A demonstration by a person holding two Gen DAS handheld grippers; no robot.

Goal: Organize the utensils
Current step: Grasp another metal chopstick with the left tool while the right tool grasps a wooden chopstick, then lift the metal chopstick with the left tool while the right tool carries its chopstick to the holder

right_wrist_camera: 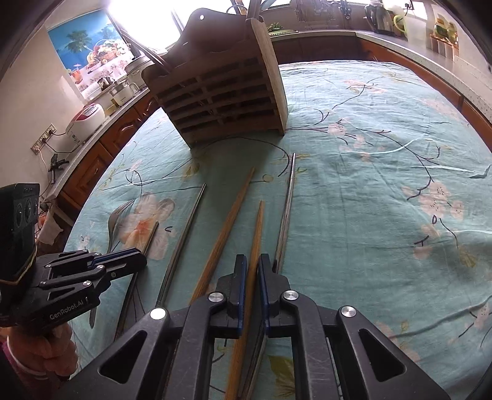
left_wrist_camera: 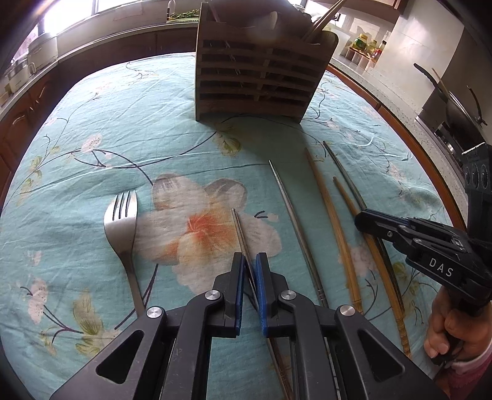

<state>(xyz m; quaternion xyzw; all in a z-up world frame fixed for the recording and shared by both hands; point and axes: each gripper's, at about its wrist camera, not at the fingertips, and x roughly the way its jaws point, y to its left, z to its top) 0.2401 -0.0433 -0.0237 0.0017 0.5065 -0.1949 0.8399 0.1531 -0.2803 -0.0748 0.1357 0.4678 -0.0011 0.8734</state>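
A: Quick pass. Your left gripper (left_wrist_camera: 249, 261), what's in it?

B: A metal chopstick (left_wrist_camera: 238, 229). Your blue pads (left_wrist_camera: 260, 286) are pinched on its shaft, the tip sticking out ahead over the big orange flower on the tablecloth (left_wrist_camera: 92, 123). From the right wrist view, the same gripper (right_wrist_camera: 135, 255) looks pressed together too, low over the cloth.

A: And your right one?

B: Your right gripper (right_wrist_camera: 252, 264) is pinching a wooden chopstick (right_wrist_camera: 257, 234). It runs straight between the pads and out past the fingertips. In the left wrist view, that gripper (left_wrist_camera: 363, 220) comes in from the right, its nose down on the wooden sticks.

A: What else is lying loose?

B: Fork (left_wrist_camera: 121, 227) to the left of your left gripper, tines pointing away toward the holder. Second metal chopstick (left_wrist_camera: 292, 221) just right of the gripped one. Then another wooden chopstick (right_wrist_camera: 227, 227) left of your right gripper, and a dark chopstick (right_wrist_camera: 286, 212) just beside the right finger. All lie roughly parallel, tips toward the holder.

A: Holder?

B: Slatted wooden utensil holder (left_wrist_camera: 258, 77), upright at the far side of the cloth, well apart from the row. Some chopsticks (left_wrist_camera: 323, 21) already stick out of its top, leaning. Can't tell which compartment they sit in.

A: Hands?

B: Your right hand (left_wrist_camera: 452, 335) wraps the handle at the frame edge; your left hand (right_wrist_camera: 52, 344) shows under the left gripper body, pink sleeve at the cuff.
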